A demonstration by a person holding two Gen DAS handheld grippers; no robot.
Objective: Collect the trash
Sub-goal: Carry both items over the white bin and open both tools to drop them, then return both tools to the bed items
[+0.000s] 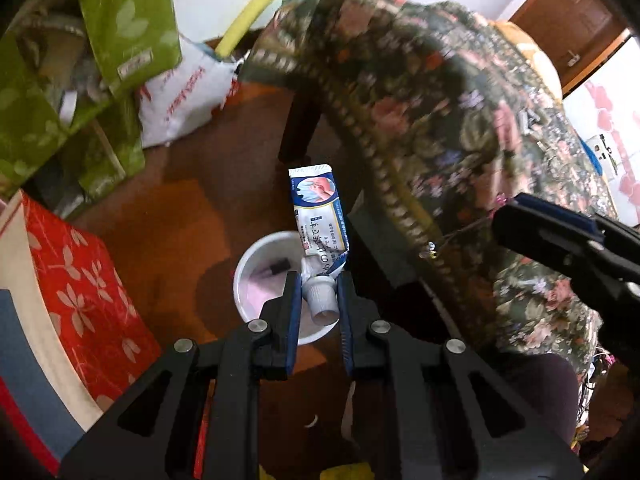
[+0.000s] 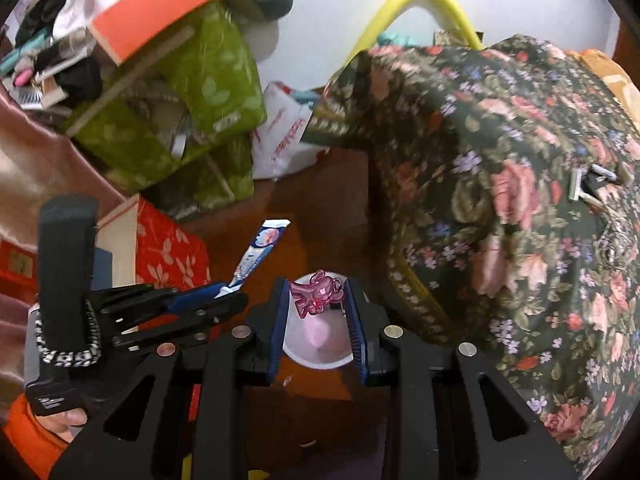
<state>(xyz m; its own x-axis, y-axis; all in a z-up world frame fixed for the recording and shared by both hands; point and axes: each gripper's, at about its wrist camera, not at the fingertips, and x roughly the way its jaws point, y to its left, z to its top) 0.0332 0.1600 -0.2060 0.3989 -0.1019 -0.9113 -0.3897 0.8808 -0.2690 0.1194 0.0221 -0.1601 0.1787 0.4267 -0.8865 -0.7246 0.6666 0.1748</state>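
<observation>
My left gripper (image 1: 319, 289) is shut on the cap end of a squeezed blue-and-white tube (image 1: 318, 216) and holds it above a white bin (image 1: 256, 276) on the brown floor. The bin holds pink paper and a small dark item. In the right wrist view my right gripper (image 2: 316, 294) is shut on a pink translucent plastic clip (image 2: 316, 292) right above the same white bin (image 2: 316, 354). The left gripper (image 2: 224, 298) with the tube (image 2: 260, 250) shows to its left. The right gripper's finger (image 1: 560, 240) shows at the right of the left wrist view.
A table under a dark floral cloth (image 2: 500, 200) stands right of the bin. Green leaf-print bags (image 2: 192, 112) and a white plastic bag (image 2: 284, 140) pile up behind. A red flowered box (image 1: 84, 280) stands left of the bin. A yellow hoop (image 2: 424, 4) leans on the wall.
</observation>
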